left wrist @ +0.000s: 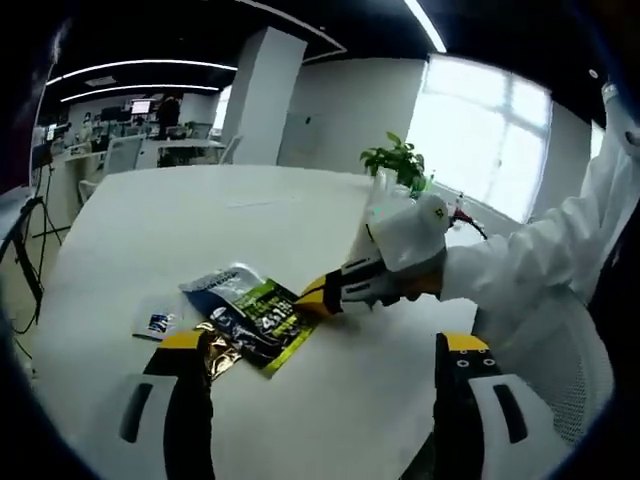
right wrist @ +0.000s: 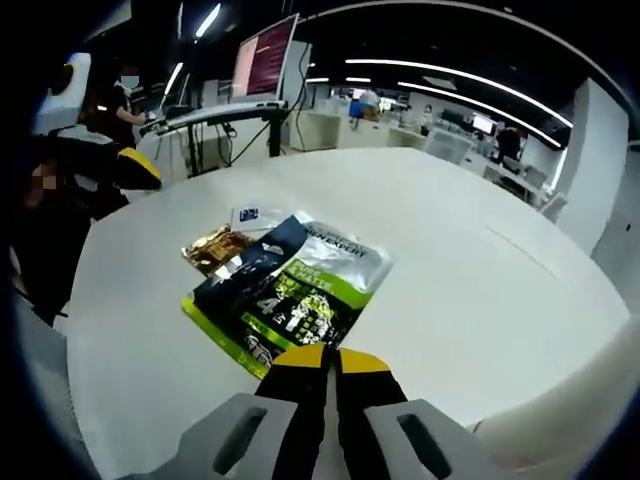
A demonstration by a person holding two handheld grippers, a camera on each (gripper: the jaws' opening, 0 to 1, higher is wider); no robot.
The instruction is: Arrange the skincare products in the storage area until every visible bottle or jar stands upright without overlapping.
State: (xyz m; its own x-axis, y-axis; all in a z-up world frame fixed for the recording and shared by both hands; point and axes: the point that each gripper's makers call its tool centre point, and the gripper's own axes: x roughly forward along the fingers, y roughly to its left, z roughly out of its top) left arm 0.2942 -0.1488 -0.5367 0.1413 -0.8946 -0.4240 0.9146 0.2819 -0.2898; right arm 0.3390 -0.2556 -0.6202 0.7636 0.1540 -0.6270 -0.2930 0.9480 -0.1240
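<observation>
right gripper view: green packet (right wrist: 290, 295) between fingers (right wrist: 300, 372)

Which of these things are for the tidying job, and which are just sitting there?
For the job:
green packet, pinched at its edge by the right gripper
gold packet
small white packet
left gripper, jaws apart

Just sitting there:
plant
monitor

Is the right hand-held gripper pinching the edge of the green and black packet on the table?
Yes, in the right gripper view the right hand-held gripper is closed on the near edge of the green and black packet.
</observation>
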